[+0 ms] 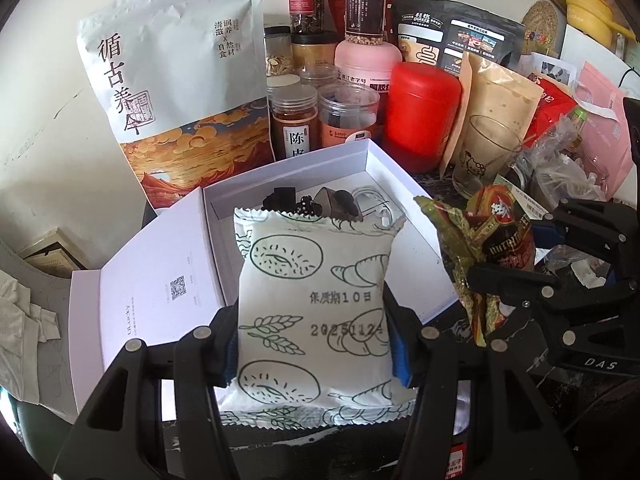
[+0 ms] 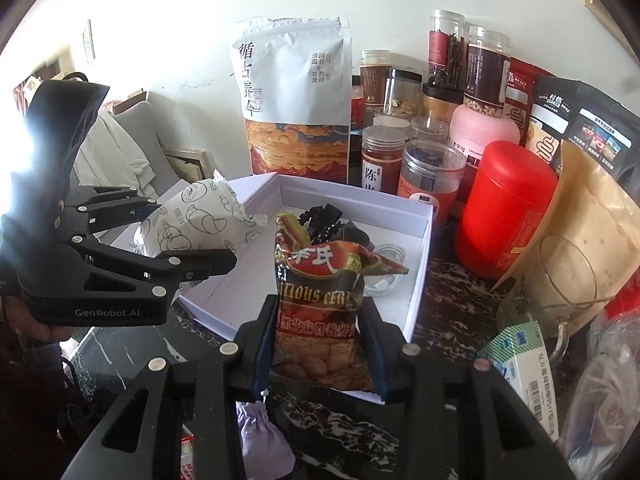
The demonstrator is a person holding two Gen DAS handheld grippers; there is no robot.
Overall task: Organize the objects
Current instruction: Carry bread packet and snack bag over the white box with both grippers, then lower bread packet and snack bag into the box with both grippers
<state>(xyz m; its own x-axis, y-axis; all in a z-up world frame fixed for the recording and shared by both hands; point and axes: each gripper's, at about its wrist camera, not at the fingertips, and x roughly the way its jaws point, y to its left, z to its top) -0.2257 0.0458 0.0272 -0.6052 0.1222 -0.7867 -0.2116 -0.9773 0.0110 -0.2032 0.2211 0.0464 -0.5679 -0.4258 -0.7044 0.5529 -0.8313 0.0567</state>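
1. Left wrist view: the left tongs (image 1: 316, 344) are clamped on a white bread packet (image 1: 316, 300), with the pads pressing its two long sides. The packet hangs above the near half of the open white box (image 1: 384, 160). I judge it is held there so that it can be lowered flat into the box. At the far end of the box lie small dark items (image 1: 308, 204) and a white cable (image 1: 376, 204). To the right of the box, the right tongs (image 1: 500, 280) carry a crumpled snack bag (image 1: 496, 240).

2. Right wrist view: the right tongs (image 2: 320, 344) are clamped on the brown cereal sachet (image 2: 320, 304), upright, over the near edge of the white box (image 2: 360, 196). To the left of the box, the left tongs (image 2: 192, 236) hold the bread packet (image 2: 196, 220) above its lid side. Behind the box stand jars and a red canister (image 2: 500, 208) on the counter (image 2: 460, 320). It seems both packets wait to go in the box, one after another.
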